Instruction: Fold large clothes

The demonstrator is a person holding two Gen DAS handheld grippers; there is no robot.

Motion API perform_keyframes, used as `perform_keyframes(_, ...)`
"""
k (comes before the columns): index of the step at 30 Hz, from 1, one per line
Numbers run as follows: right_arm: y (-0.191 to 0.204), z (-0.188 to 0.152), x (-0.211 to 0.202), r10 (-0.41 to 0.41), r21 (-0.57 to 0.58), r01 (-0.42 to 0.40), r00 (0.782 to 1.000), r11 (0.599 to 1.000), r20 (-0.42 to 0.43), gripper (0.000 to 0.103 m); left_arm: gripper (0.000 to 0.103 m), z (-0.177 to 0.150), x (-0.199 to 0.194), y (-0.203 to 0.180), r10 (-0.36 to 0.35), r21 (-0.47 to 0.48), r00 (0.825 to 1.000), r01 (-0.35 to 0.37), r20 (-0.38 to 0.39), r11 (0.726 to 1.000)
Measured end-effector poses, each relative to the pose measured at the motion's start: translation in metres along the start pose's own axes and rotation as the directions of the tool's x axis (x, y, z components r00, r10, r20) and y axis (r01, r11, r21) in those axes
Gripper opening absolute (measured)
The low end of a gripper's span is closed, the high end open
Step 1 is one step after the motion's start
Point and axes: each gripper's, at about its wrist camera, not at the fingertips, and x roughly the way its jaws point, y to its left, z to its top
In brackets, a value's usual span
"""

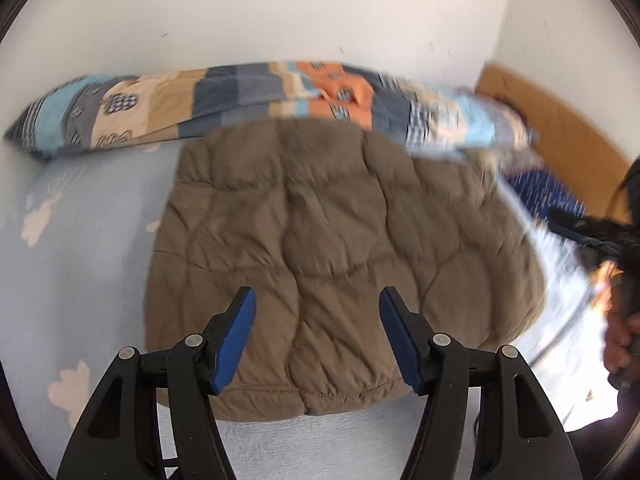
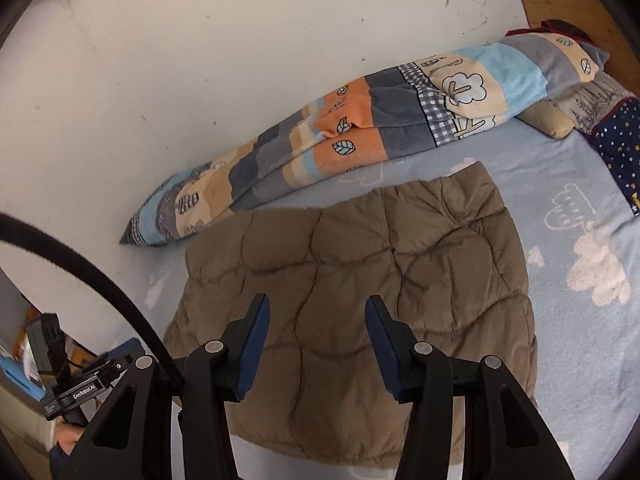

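A brown quilted jacket [image 1: 340,220] lies folded into a flat, roughly square shape on the light blue bed sheet [image 1: 80,240]. My left gripper [image 1: 317,294] hovers over the near part of the jacket, open, with nothing between its blue pads. In the right wrist view the same jacket [image 2: 360,248] fills the middle. My right gripper [image 2: 317,300] is also open above the jacket's near half and holds nothing. The left wrist view is motion-blurred on its right side.
A rolled patchwork blanket [image 2: 360,132] lies along the white wall behind the jacket. Pillows [image 2: 616,148] and a wooden headboard [image 2: 568,4] are at the far right. A person's hand [image 1: 622,340] shows at the right edge. Bare sheet [image 2: 580,216] lies right of the jacket.
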Motion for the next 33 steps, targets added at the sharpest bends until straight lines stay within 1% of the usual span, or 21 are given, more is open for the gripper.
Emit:
perform_keyframes(1,0.007,-0.011,-0.004,-0.024,-0.018,0.024,1.000,1.000,-0.003,0.054,0.063,0.000,0.008,-0.005,0.013,0.010,1.000,-0.013,-0.004,1.000)
perform_keyframes(3,0.015,-0.029,-0.008,-0.047,-0.031,0.047,0.999,0.998,-0.006,0.052,0.063,-0.001,0.024,-0.015,0.007,0.030,1.000,-0.007,-0.003,1.000)
perform_keyframes(5,0.022,-0.037,-0.004,-0.066,-0.035,0.066,0.998,0.997,-0.004,0.052,0.063,-0.004,0.039,-0.018,0.009,0.044,1.000,-0.008,-0.017,0.999)
perform_keyframes(7,0.030,-0.040,0.012,-0.074,-0.080,0.072,0.997,0.994,-0.016,0.051,0.063,-0.009,0.056,-0.016,0.024,0.052,0.998,-0.022,-0.053,0.998)
perform_keyframes(8,0.033,-0.043,0.023,-0.104,-0.109,0.101,0.994,0.989,-0.020,0.048,0.064,-0.012,0.063,-0.013,0.020,0.050,0.998,-0.017,-0.065,0.999)
perform_keyframes(9,0.033,-0.046,0.036,-0.130,-0.122,0.124,0.991,0.985,-0.040,0.042,0.068,-0.013,0.069,-0.009,0.019,0.049,0.997,-0.015,-0.075,0.999)
perform_keyframes(10,0.033,-0.047,0.049,-0.132,-0.127,0.122,0.989,0.984,-0.070,0.040,0.070,-0.013,0.072,-0.008,0.022,0.048,0.997,-0.018,-0.081,0.999)
perform_keyframes(11,0.033,-0.048,0.062,-0.131,-0.137,0.117,0.986,0.984,-0.099,0.039,0.070,-0.011,0.078,-0.004,0.027,0.037,0.995,-0.024,-0.093,0.999)
perform_keyframes(13,0.033,-0.052,0.086,-0.203,-0.201,0.178,0.973,0.963,-0.113,0.039,0.071,-0.008,0.085,0.002,0.021,0.013,0.993,-0.019,-0.112,1.000)
perform_keyframes(14,0.030,-0.052,0.096,-0.211,-0.203,0.182,0.969,0.962,-0.131,0.039,0.071,-0.007,0.090,0.005,0.019,0.003,0.993,-0.019,-0.121,1.000)
perform_keyframes(18,0.005,-0.045,0.126,-0.172,-0.128,0.147,0.961,0.981,-0.218,0.037,0.072,-0.008,0.105,0.006,0.026,-0.002,0.988,-0.027,-0.151,1.000)
perform_keyframes(22,-0.012,-0.047,0.141,-0.135,-0.091,0.113,0.947,0.989,-0.291,0.037,0.073,-0.007,0.110,0.003,0.039,0.004,0.982,-0.039,-0.186,0.999)
perform_keyframes(25,-0.012,-0.050,0.145,-0.149,-0.098,0.124,0.941,0.987,-0.304,0.037,0.073,-0.008,0.114,0.005,0.029,-0.013,0.979,-0.032,-0.202,0.999)
perform_keyframes(28,-0.009,-0.051,0.146,-0.174,-0.123,0.143,0.937,0.982,-0.302,0.037,0.072,-0.006,0.110,0.007,0.025,-0.024,0.982,-0.030,-0.186,0.999)
perform_keyframes(31,-0.008,-0.043,0.137,-0.147,-0.102,0.122,0.943,0.987,-0.299,0.038,0.072,-0.001,0.095,0.007,0.010,-0.041,0.988,-0.017,-0.151,0.999)
perform_keyframes(33,-0.005,-0.031,0.121,-0.097,-0.074,0.080,0.955,0.994,-0.279,0.038,0.072,0.006,0.082,0.011,-0.013,-0.065,0.993,0.005,-0.120,0.998)
